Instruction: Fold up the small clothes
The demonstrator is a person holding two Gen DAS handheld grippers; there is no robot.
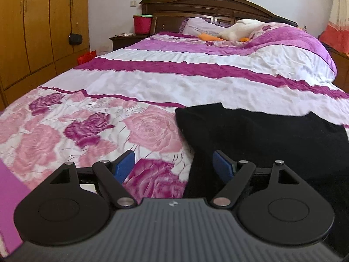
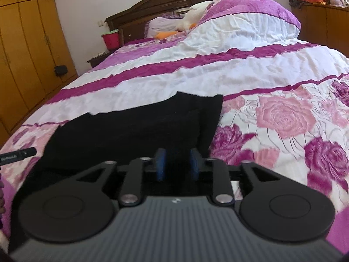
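One bed (image 1: 196, 83), taken as landmark, under one floral and striped quilt (image 1: 91, 131).

One black garment (image 1: 261, 135) lying on the quilt at the foot end of the bed.

Two grippers: the left gripper (image 1: 174, 166) and the right gripper (image 2: 177, 163), both at the foot of the bed. Two blue pads (image 1: 124, 163) on each.

One dark wooden headboard (image 1: 207, 6) at the far end of the bed.

One lilac pillow (image 1: 200, 25) against the headboard.

One white plush toy (image 1: 237, 29) with orange parts, beside the pillow.

One red bucket (image 1: 142, 24) on one nightstand (image 1: 125, 39), beside the head of the bed.

One wooden wardrobe (image 1: 39, 28) along the wall beyond the nightstand side of the bed.
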